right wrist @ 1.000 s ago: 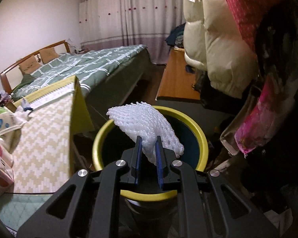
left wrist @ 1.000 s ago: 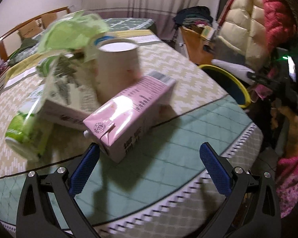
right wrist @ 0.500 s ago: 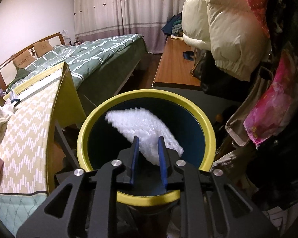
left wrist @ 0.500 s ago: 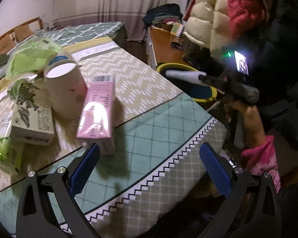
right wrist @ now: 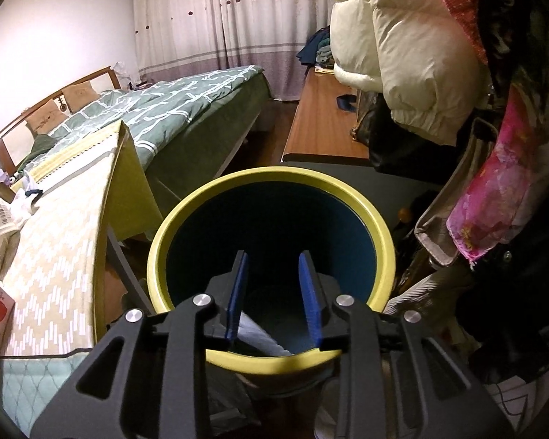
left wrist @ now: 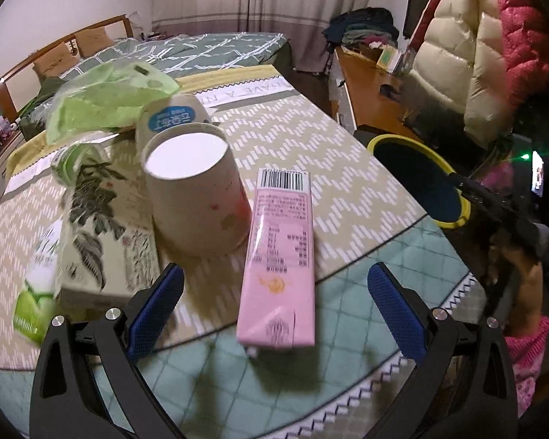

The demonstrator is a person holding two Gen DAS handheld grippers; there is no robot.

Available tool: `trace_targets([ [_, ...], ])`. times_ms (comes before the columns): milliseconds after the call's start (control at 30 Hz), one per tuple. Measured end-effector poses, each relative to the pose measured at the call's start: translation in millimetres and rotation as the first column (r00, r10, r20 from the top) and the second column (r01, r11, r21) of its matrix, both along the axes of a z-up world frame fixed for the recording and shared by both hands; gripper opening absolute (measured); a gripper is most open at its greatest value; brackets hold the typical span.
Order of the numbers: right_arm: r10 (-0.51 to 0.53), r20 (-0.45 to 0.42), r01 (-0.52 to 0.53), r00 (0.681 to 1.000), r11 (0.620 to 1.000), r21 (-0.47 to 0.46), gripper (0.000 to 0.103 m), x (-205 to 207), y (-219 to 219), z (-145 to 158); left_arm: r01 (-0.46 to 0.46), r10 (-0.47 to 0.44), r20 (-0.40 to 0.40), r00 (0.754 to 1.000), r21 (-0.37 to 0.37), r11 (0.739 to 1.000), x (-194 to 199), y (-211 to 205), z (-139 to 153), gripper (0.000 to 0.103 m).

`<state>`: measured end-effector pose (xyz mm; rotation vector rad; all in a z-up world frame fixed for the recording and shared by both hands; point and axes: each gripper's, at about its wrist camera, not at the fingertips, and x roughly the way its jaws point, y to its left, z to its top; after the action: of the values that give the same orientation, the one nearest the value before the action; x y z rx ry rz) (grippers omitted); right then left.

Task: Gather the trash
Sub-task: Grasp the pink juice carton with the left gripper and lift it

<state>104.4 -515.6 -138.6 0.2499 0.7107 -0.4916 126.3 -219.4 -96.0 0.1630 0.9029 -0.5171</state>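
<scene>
The pink drink carton (left wrist: 280, 259) lies flat on the bench (left wrist: 347, 179), directly ahead between the wide-open left tongs (left wrist: 274, 301). It is probably light, with stiff card walls that dent; the long sides look best to pinch. Beyond it stand one paper cup (left wrist: 195, 194), one leaf-printed box (left wrist: 102, 226) and one green bag (left wrist: 106, 104). The right tongs (right wrist: 273, 292), just opening and empty, hang over the one yellow-rimmed bin (right wrist: 271, 179).

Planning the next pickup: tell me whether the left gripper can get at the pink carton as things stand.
Probably yes. The left gripper is open, and the pink carton lies flat on the table between its fingers. Its right side is clear; the paper cup crowds its far left end.
</scene>
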Motion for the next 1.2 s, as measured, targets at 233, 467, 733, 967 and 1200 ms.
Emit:
trace_targets([
  [233, 0.010, 0.007, -0.010, 1.000, 1.000, 0.003, 0.028, 1, 2, 1, 0.027, -0.025, -0.053, 0.998, 0.030, 0.999, 20, -21, -12, 0.079],
  [467, 0.009, 0.012, -0.009, 1.000, 1.000, 0.002, 0.028, 0, 2, 2, 0.020, -0.015, -0.115, 0.993, 0.041, 0.999, 30, -29, -25, 0.053],
  [733, 0.010, 0.029, -0.010, 1.000, 1.000, 0.003, 0.028, -6, 3, 8, 0.042, -0.037, -0.101, 0.994, 0.053, 0.998, 24, -33, -26, 0.040],
  [967, 0.005, 0.043, -0.005, 0.999, 1.000, -0.013, 0.029, -17, 4, 17, 0.102, -0.101, -0.068, 0.993, 0.017, 0.995, 4, -44, -5, 0.040],
  [1200, -0.012, 0.062, 0.012, 0.998, 1.000, -0.009, 0.042, -34, -3, 23, 0.191, -0.191, -0.037, 0.981, -0.012, 0.982, 2, -82, 18, 0.040],
])
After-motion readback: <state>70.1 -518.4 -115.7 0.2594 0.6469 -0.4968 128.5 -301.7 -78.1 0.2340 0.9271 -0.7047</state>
